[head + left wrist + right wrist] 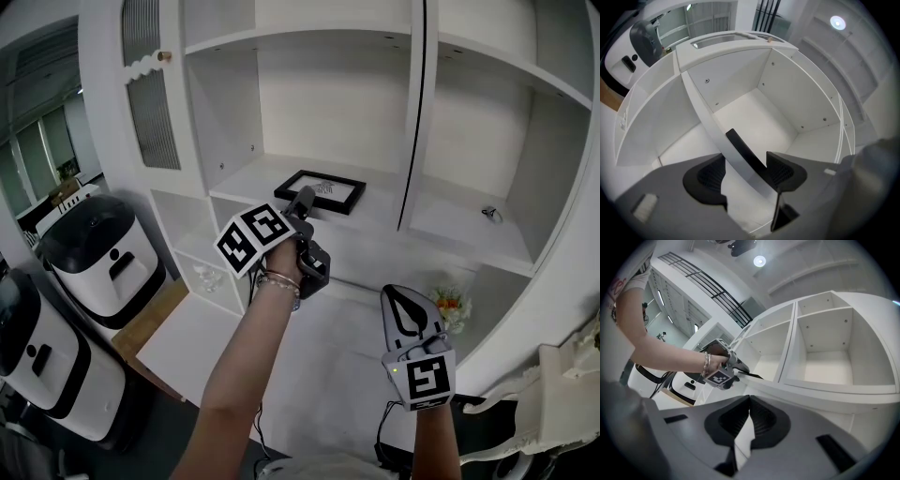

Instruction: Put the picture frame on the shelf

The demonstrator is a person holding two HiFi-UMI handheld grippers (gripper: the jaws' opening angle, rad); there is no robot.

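We see the left hand-held gripper [746,174] released, jaws apart with the near edge of the picture frame [321,191] between them, frame lying flat on the shelf [246,180] right ahead of it; right hand-held gripper [749,404] clenched on nothing, well back.
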